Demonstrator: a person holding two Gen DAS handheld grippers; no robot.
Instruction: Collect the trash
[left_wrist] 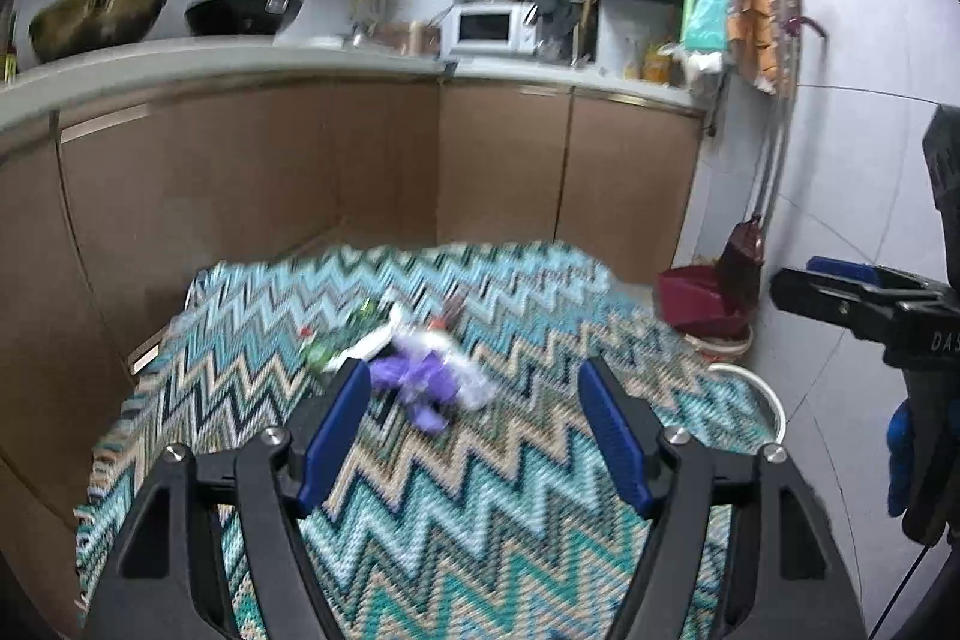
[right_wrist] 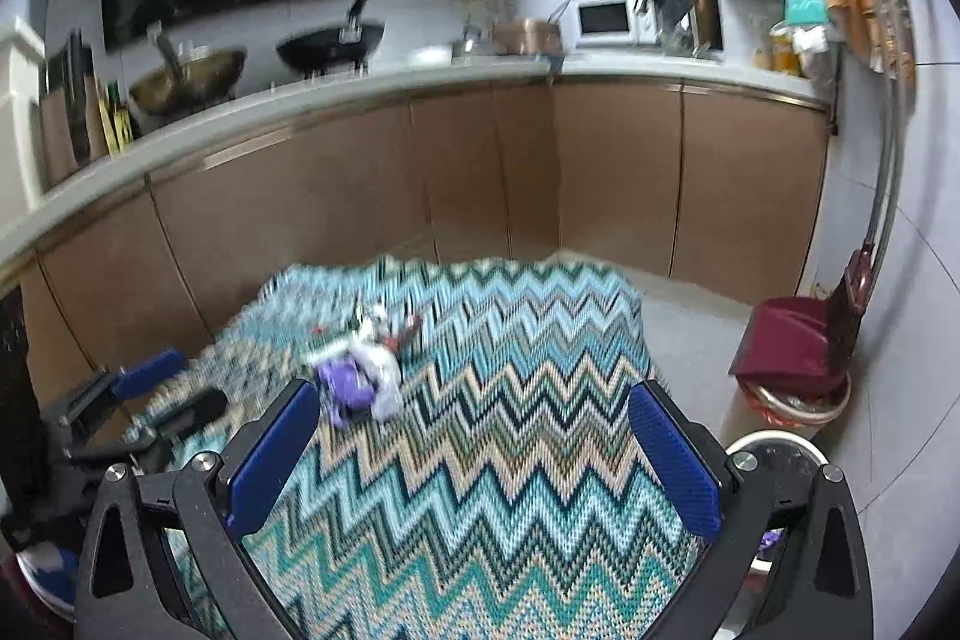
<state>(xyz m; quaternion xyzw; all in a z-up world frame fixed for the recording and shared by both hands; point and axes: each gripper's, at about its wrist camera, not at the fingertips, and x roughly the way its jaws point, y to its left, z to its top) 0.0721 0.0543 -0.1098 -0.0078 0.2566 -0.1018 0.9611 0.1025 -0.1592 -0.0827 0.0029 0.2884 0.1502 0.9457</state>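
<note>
A small heap of trash lies on a zigzag-patterned cloth point(left_wrist: 480, 490): a purple crumpled wrapper point(left_wrist: 420, 382), white plastic scraps point(left_wrist: 462, 358) and a green packet point(left_wrist: 336, 340). My left gripper point(left_wrist: 474, 400) is open and empty, just short of the heap, its left fingertip next to the purple wrapper. My right gripper point(right_wrist: 474, 418) is open and empty above the cloth point(right_wrist: 480, 490), the purple wrapper point(right_wrist: 348, 385) beside its left fingertip. Each gripper shows at the edge of the other's view: the right one point(left_wrist: 864, 304), the left one point(right_wrist: 150, 400).
A white bin point(right_wrist: 780, 460) stands on the floor at the cloth's right edge point(left_wrist: 762, 400). A dark red dustpan point(right_wrist: 792, 340) rests on a red tub by the wall. Brown cabinets point(left_wrist: 360, 172) and a counter with pans run behind the cloth.
</note>
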